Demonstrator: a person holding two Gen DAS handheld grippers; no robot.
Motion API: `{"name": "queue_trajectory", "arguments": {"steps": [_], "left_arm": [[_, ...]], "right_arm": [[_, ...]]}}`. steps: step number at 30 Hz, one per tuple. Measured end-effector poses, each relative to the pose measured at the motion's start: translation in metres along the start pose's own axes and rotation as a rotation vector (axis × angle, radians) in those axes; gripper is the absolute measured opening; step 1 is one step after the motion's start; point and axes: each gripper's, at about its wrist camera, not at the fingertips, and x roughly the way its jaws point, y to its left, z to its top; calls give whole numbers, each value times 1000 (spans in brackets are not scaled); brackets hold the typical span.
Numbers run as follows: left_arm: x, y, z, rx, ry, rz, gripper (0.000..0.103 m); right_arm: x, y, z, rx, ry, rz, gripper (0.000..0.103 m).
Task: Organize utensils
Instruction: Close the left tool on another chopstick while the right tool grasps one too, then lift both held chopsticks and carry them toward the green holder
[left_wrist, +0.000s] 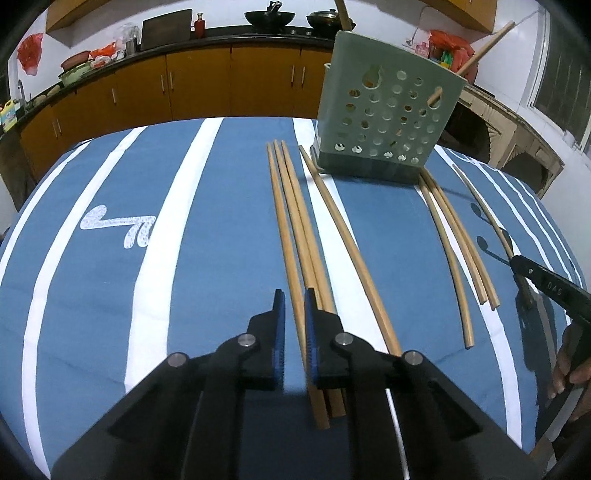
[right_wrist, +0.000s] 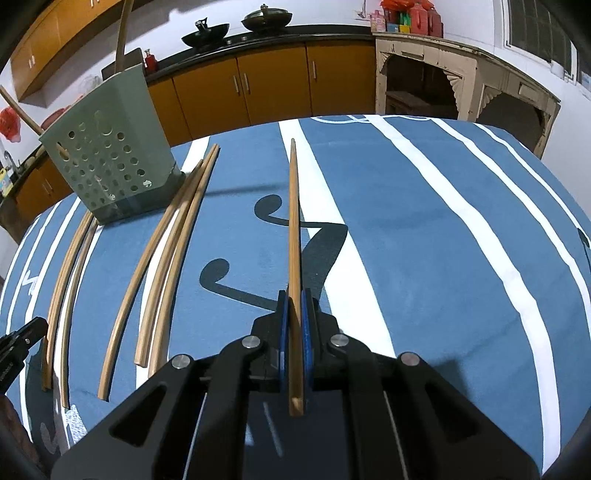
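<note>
Several wooden chopsticks lie on the blue striped tablecloth (left_wrist: 229, 229). A grey-green perforated utensil holder (left_wrist: 384, 122) stands at the far side with two chopsticks in it; it also shows in the right wrist view (right_wrist: 107, 162). My left gripper (left_wrist: 294, 310) is open, its fingers either side of the leftmost chopstick (left_wrist: 286, 236) of a group of three. My right gripper (right_wrist: 294, 314) is shut on a single chopstick (right_wrist: 294, 229) that points forward just above the cloth. The right gripper's tip also shows at the right edge of the left wrist view (left_wrist: 517, 262).
A lone chopstick (left_wrist: 347, 243) and a set of three curved-looking chopsticks (left_wrist: 458, 243) lie near the holder. Kitchen cabinets (left_wrist: 199, 85) with woks on the counter stand behind the table. A pale wooden sideboard (right_wrist: 461, 81) is at the far right.
</note>
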Motion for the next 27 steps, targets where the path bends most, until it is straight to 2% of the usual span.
{"name": "queue_trajectory", "arguments": {"steps": [8,14,18,27], "left_arm": [[3,4,0,-13,6,44,8],[5,36,9,-71,3,90,8],[3,46,10,-59,8,62,8],[-3,45,0,-22,-4,65,9]], "right_arm": [[-1,9,-2,-48,-4,1,8],[3,-1,4,-12,-9,-11,8],[3,-5,4,-12,-11,-11,8],[0,-5,-1,-19,-12,-3,8]]}}
